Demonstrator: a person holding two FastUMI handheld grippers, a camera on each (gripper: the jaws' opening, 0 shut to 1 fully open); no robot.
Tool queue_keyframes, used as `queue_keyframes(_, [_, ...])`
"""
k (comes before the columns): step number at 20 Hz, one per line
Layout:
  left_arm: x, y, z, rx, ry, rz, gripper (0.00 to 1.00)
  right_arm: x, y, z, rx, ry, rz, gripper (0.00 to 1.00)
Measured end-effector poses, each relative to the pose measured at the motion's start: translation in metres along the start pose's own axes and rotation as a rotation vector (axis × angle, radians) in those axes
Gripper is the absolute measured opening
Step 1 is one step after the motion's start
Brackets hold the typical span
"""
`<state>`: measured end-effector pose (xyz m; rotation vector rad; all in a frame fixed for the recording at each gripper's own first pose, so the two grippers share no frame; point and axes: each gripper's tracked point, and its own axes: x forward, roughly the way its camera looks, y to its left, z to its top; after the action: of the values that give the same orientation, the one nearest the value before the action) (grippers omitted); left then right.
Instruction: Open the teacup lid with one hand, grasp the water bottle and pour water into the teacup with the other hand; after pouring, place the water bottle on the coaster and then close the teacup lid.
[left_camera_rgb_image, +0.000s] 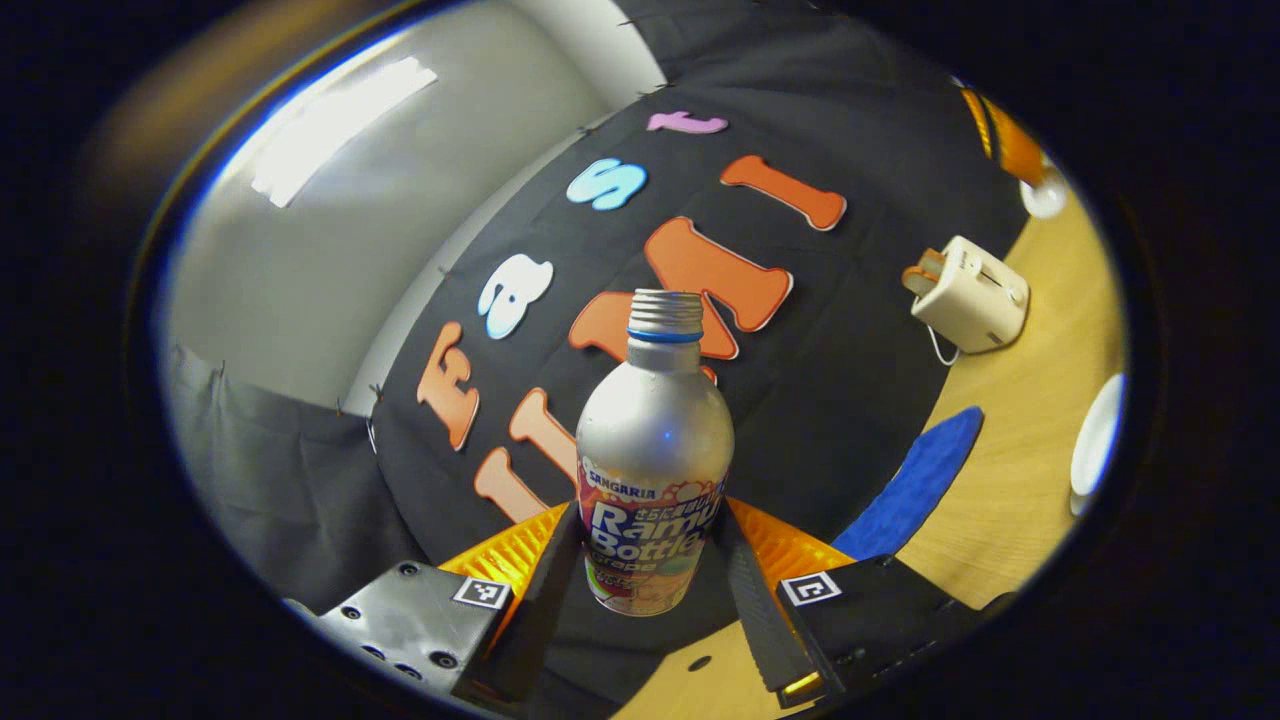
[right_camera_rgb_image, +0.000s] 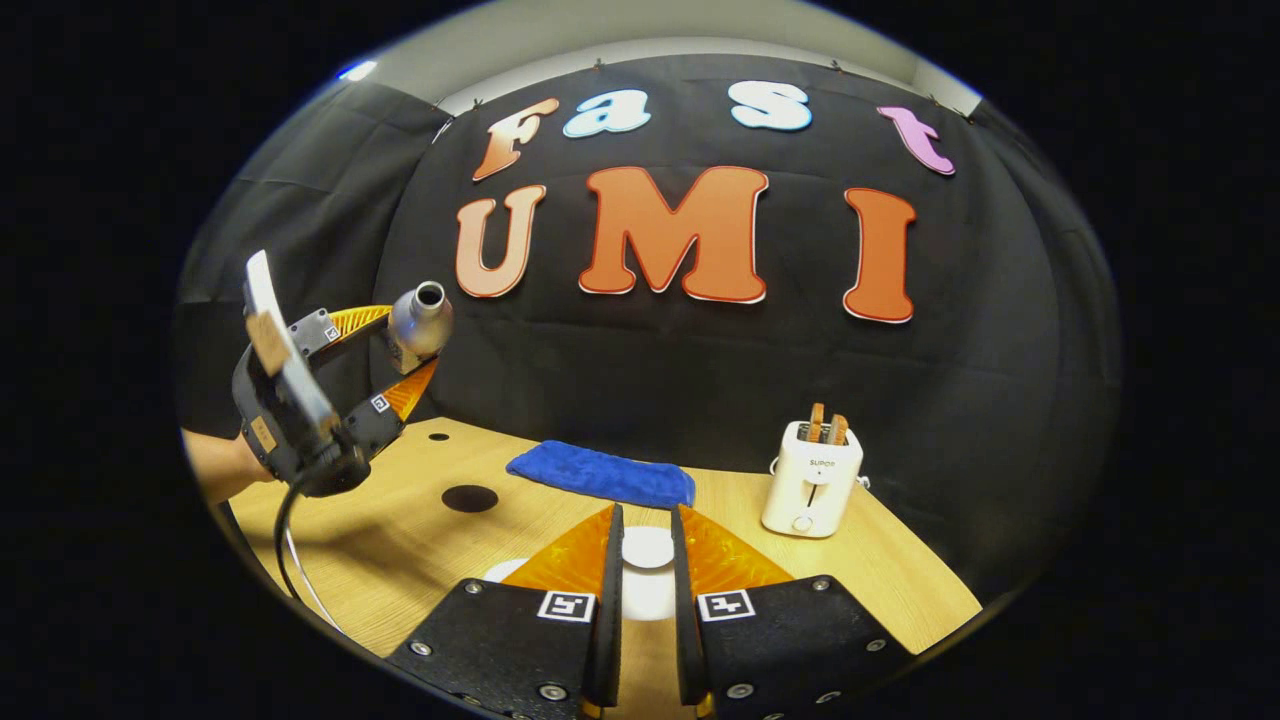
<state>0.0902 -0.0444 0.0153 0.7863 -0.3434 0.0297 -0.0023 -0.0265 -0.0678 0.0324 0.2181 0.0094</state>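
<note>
We hold the water bottle (left_camera_rgb_image: 655, 455) clamped in the left gripper (left_camera_rgb_image: 648, 560), lifted well above the table (right_camera_rgb_image: 400, 560), its long axis tilted with the open neck leading. The right gripper (right_camera_rgb_image: 646, 590) sits lower, its fingers closed on a white piece (the teacup lid (right_camera_rgb_image: 647, 547), we judge); the cup below is hidden. The bottle's label reads "Sangaria Ramu Bottle".

My left gripper (left_camera_rgb_image: 650, 570) is raised off the table and tilted, both fingers pressing the bottle's (left_camera_rgb_image: 655, 470) sides (my forearm shows behind it in the right gripper view). My right gripper (right_camera_rgb_image: 645, 590) sits low, level, fingers nearly together around a white knob (right_camera_rgb_image: 648, 547).
</note>
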Motion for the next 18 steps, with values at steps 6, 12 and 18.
queue_keyframes(6, [0.012,0.006,-0.056,-0.425,0.177,0.010,0.82,0.020,0.023,-0.009,-0.031,0.034,0.024,0.23])
queue_keyframes(12, [0.030,-0.036,-0.104,-0.689,0.333,-0.084,0.79,0.036,0.040,-0.020,-0.035,0.072,0.051,0.23])
queue_keyframes(18, [0.035,-0.085,-0.150,-0.868,0.486,-0.167,0.83,0.044,0.048,-0.030,-0.038,0.094,0.063,0.23])
